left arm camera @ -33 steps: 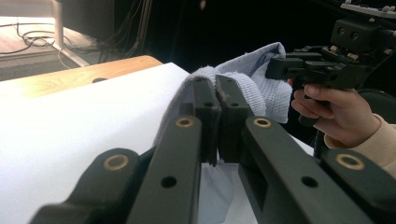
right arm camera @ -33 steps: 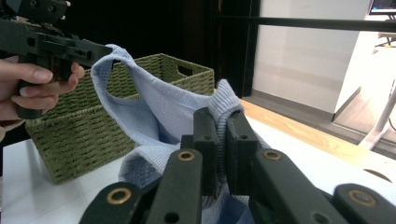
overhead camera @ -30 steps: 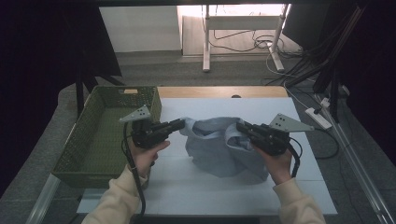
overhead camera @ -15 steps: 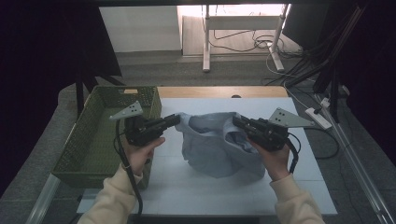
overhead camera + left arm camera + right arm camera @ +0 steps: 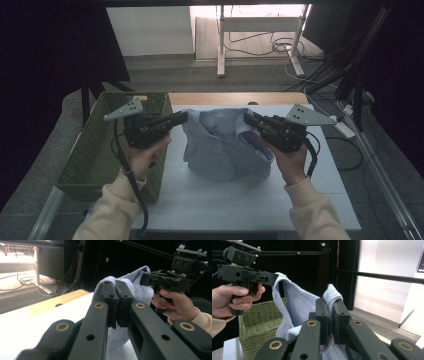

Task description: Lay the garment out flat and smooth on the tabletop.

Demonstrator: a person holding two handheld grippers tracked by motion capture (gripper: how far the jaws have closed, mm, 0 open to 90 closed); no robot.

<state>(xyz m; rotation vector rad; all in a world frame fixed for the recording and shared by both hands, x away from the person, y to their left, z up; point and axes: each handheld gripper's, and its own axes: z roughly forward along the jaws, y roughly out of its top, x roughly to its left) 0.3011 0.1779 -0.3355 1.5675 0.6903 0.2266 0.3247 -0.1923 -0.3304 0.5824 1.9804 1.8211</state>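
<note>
Pale blue knit garment (image 5: 225,145) held up between two grippers, above the middle of the white table (image 5: 250,200), lower folds sagging onto the tabletop. Gripped at two points along the upper edge: left gripper (image 5: 183,118) pinching the left side, right gripper (image 5: 248,119) pinching the right side, with the cloth slack and bowl-shaped between them. Left fingers (image 5: 110,300) closed tight on a ribbed fold of the knit, fabric bulging up over the tips in the left gripper view; right gripper visible farther off in that view, in a hand with a cream sleeve, clamped on the other edge. Right fingers (image 5: 323,312) likewise shut on a bunched ribbed hem, a loop of cloth poking up between them in the right gripper view. Green woven basket (image 5: 95,150) standing at the left edge of the table, just beside the left hand (image 5: 142,157), apart from the garment. Right hand (image 5: 292,162) near the right side of the cloth. Cables and a metal stand leg on the floor beyond the table.
</note>
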